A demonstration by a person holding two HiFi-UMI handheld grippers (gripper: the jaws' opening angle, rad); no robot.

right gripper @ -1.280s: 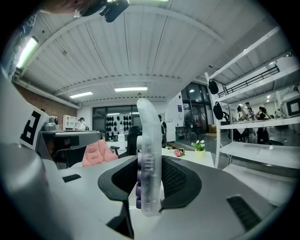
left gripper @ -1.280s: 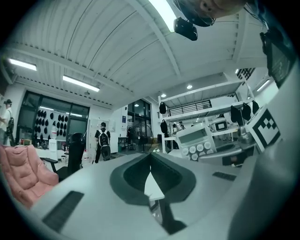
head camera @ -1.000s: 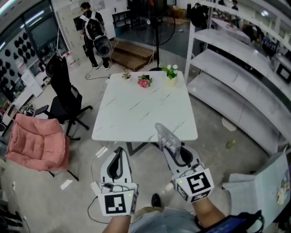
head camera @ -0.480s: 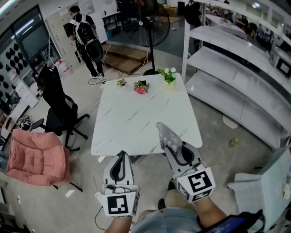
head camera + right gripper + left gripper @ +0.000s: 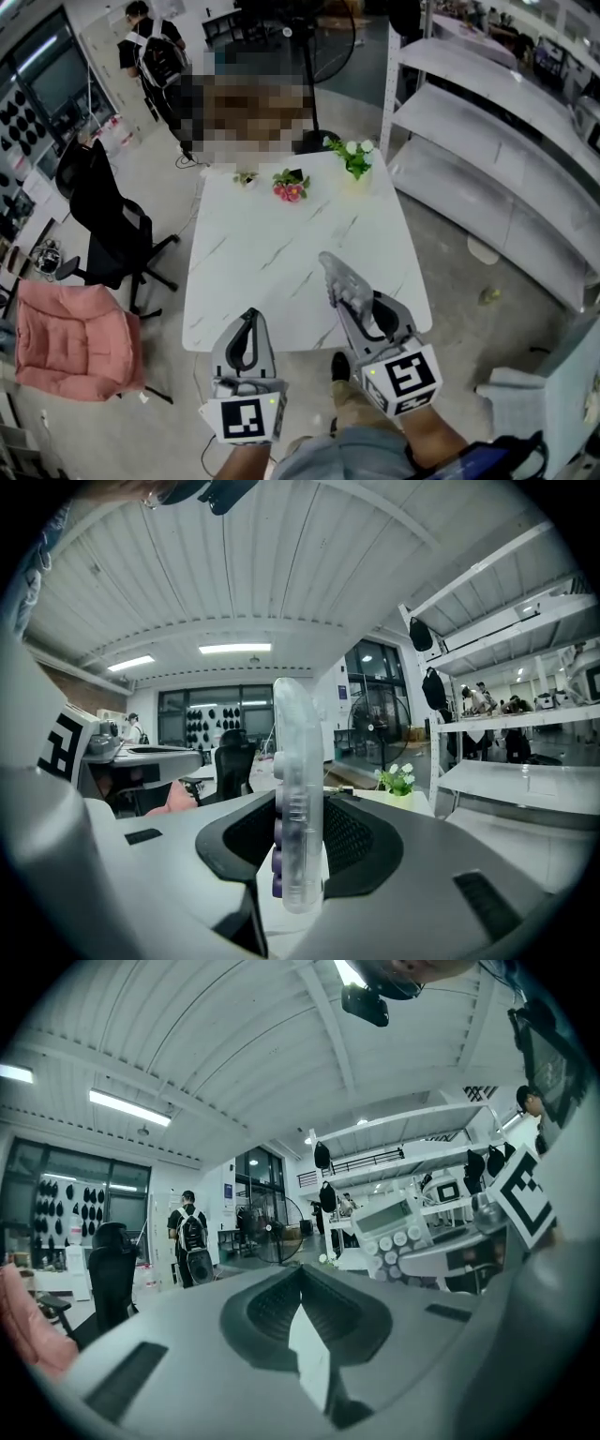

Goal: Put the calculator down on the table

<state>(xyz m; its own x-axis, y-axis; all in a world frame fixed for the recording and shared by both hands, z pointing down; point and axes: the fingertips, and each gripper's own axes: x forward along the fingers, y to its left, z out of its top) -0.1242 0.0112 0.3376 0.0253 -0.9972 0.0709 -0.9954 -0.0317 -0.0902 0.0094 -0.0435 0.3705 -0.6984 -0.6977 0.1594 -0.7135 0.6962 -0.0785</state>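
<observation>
My right gripper (image 5: 349, 302) is shut on a clear-cased calculator (image 5: 342, 277), held on edge and sticking out past the fingertips over the near part of the white marble table (image 5: 272, 244). In the right gripper view the calculator (image 5: 297, 799) stands upright between the jaws, purple keys facing left. My left gripper (image 5: 246, 330) hovers at the table's near edge with its jaws together and nothing in them; in the left gripper view the fingers (image 5: 305, 1330) meet at a point, and the calculator (image 5: 398, 1232) shows to the right in the other gripper.
Small potted flowers (image 5: 354, 157) and a pink bouquet (image 5: 290, 187) sit at the table's far end. A black office chair (image 5: 103, 211) and a pink cushioned chair (image 5: 70, 339) stand left. White shelving (image 5: 497, 159) runs along the right. A person with a backpack (image 5: 150, 56) stands far off.
Both grippers have moved forward from short of the table to over its near edge, the right one still carrying the calculator. The table now lies closer beneath them.
</observation>
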